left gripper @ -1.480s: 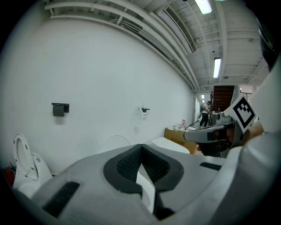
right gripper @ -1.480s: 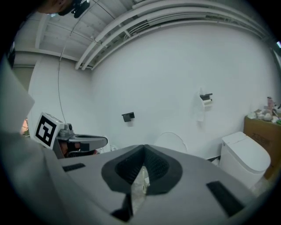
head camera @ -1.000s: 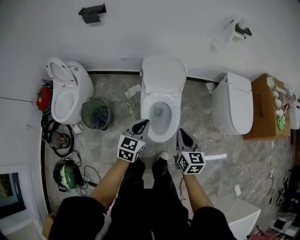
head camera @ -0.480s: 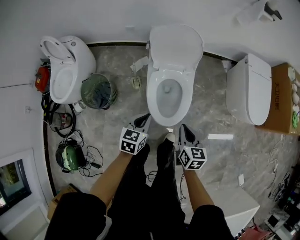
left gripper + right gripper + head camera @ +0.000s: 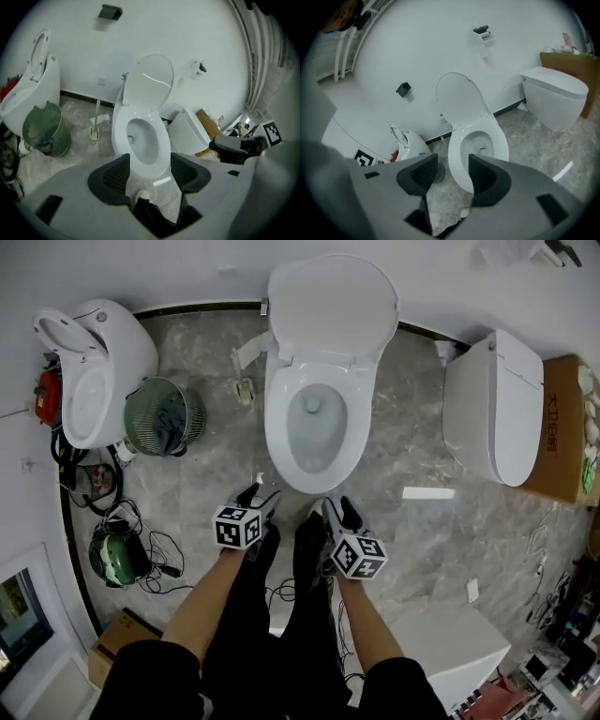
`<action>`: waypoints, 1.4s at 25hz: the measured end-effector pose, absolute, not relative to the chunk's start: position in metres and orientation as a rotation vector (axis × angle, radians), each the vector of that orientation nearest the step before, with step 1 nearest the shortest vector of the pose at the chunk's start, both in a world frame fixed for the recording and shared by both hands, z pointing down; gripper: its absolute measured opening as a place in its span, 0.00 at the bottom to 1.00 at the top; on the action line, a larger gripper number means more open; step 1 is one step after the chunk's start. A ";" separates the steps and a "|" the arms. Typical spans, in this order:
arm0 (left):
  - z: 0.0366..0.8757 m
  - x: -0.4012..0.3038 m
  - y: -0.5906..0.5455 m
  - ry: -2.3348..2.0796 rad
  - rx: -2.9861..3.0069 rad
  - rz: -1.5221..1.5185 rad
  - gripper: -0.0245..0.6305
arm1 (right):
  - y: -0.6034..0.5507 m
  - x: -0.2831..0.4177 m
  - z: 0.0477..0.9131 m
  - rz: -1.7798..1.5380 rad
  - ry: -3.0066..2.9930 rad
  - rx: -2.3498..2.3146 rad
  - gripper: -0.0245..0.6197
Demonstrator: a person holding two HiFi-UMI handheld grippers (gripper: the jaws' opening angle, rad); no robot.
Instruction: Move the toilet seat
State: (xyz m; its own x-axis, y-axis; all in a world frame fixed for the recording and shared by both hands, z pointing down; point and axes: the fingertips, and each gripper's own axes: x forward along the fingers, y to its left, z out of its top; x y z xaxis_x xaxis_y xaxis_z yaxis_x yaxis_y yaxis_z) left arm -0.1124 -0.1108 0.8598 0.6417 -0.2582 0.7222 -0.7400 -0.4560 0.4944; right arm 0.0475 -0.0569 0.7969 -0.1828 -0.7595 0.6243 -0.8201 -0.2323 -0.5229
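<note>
Left gripper [image 5: 257, 494] and right gripper [image 5: 338, 512] hang near the toilet [image 5: 292, 479] front edge, jaws just opened, empty; seat [image 5: 275, 423] down, lid [image 5: 330, 306] raised.

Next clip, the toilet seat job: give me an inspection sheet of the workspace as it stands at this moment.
Surface: grey marbled floor.
Job's things: middle toilet; lid raised against the wall; seat apparently down on the bowl, untouched.
Clutter: green wire basket, left toilet with its lid up, closed right toilet, cardboard box, green helmet.
Grippers: left gripper and right gripper both open, jaws have just been opening, nothing between them, short of the bowl.
Cables: black cables looped by the left wall.
Surroundings: white wall with a black bracket.
</note>
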 end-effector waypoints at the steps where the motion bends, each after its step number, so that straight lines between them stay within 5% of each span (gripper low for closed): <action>1: 0.876 -0.115 -0.106 -0.771 1.964 0.719 0.48 | -0.056 0.047 0.812 1.456 -1.891 1.957 0.37; 4: 0.917 -0.114 -0.098 -0.737 1.828 0.647 0.59 | -0.054 0.052 0.860 1.612 -1.810 1.947 0.42; 11: 0.993 -0.092 -0.093 -0.656 1.684 0.521 0.66 | -0.042 0.062 0.960 1.782 -1.687 1.866 0.45; 15: 1.025 -0.079 -0.095 -0.655 1.641 0.472 0.67 | -0.037 0.067 1.006 1.915 -1.596 1.899 0.55; 35: 1.044 -0.048 -0.101 -0.661 1.478 0.363 0.65 | -0.059 0.083 1.051 2.222 -1.451 2.010 0.54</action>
State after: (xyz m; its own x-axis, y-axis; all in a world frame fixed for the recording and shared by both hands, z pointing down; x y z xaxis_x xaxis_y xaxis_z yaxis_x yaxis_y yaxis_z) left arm -0.0482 -0.1014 1.0441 0.7754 -0.1685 0.6086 -0.6039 0.0843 0.7926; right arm 0.0830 -0.0595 1.0513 -0.2597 -0.6463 0.7175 -0.3969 -0.6059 -0.6894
